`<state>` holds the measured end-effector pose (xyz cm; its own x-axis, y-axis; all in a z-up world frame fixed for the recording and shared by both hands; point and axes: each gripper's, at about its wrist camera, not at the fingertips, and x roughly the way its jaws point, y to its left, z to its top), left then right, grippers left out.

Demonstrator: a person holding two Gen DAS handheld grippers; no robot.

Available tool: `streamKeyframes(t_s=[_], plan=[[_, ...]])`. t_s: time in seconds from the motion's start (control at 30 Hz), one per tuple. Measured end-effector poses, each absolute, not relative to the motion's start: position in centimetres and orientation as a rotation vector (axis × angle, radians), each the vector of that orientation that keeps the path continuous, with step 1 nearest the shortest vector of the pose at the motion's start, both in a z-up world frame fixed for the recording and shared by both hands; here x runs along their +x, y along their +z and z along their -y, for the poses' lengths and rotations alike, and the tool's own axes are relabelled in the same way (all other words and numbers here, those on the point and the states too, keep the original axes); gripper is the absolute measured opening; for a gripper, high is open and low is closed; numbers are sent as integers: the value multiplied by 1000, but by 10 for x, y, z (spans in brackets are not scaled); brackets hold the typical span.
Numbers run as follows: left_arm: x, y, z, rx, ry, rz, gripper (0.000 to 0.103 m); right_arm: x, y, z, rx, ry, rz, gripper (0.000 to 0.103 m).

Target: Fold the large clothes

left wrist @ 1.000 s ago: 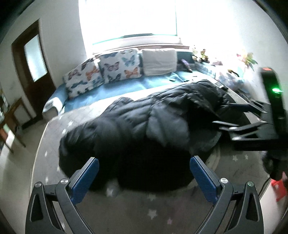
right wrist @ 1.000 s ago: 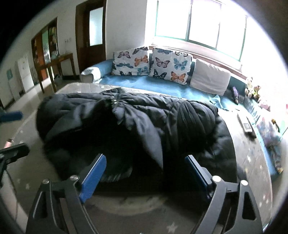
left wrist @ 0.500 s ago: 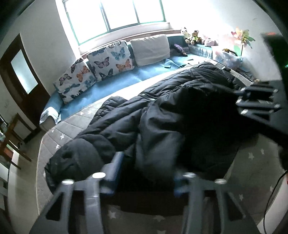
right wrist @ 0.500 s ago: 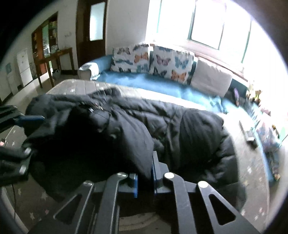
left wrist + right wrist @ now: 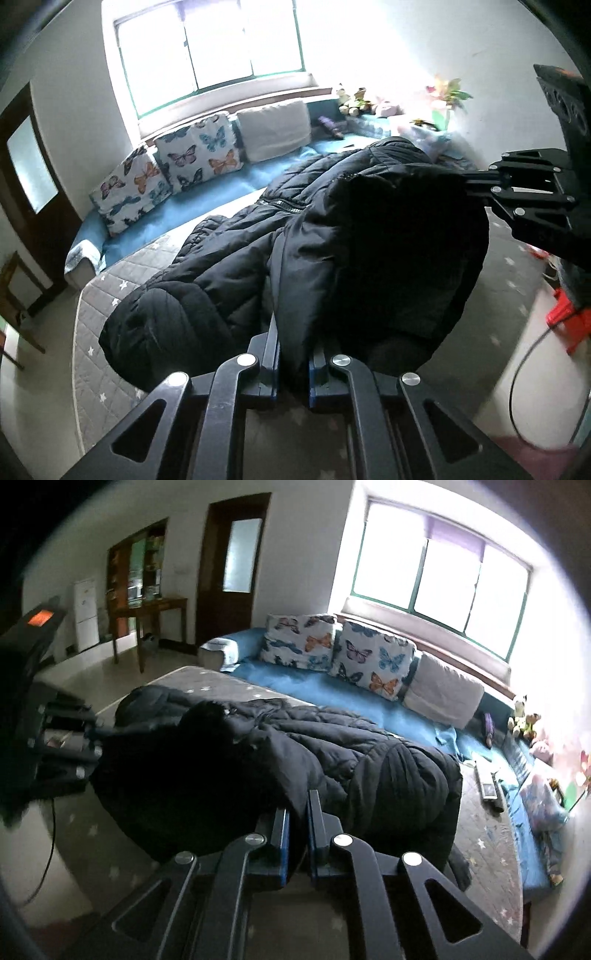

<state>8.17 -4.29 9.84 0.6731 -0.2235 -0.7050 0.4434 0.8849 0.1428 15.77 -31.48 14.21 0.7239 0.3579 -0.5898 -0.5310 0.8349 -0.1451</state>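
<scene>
Left wrist view: the left gripper (image 5: 291, 354) is clamped on the near hem of the black puffer jacket (image 5: 229, 258), which lies on the star-print quilt (image 5: 110, 291).
Right wrist view: the right gripper (image 5: 297, 830) pinches the same hem.
Handling: likely bulky, soft and slippery; take hold at the seams.

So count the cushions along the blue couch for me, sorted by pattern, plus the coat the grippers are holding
White cushions with a butterfly print: 2
Plain white cushion: 1
Black quilted puffer coat, gripped by the left gripper and the right gripper: 1
Total: 4
</scene>
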Motion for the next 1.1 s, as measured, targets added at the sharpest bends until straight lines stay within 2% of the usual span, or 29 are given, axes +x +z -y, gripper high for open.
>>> streamKeyframes(t_s=[0.23,0.47,0.6,0.77,0.87,0.9,0.93,1.0,1.1], plan=[[-18,97,31,398,-463,-763,10,89,134,307,-428,593,-626,10],[-95,57,19,430,-555,-891,11,56,105,303,-451,691,-841,10],[-132,43,17,485,-599,-936,16,50,103,305,-426,726,-952,12],[-161,46,13,520,-655,-996,33,60,125,318,-344,742,-989,12],[-164,60,1,489,-662,-977,38,67,138,322,-312,698,-904,12],[-165,67,-4,464,-663,-970,45,72,140,323,-299,686,-887,12],[-160,73,-4,446,-660,-966,57,77,142,325,-283,670,-871,13],[-155,86,-9,411,-638,-940,68,96,141,329,-236,630,-850,15],[-123,112,-23,334,-599,-913,68,124,139,338,-168,609,-842,17]])
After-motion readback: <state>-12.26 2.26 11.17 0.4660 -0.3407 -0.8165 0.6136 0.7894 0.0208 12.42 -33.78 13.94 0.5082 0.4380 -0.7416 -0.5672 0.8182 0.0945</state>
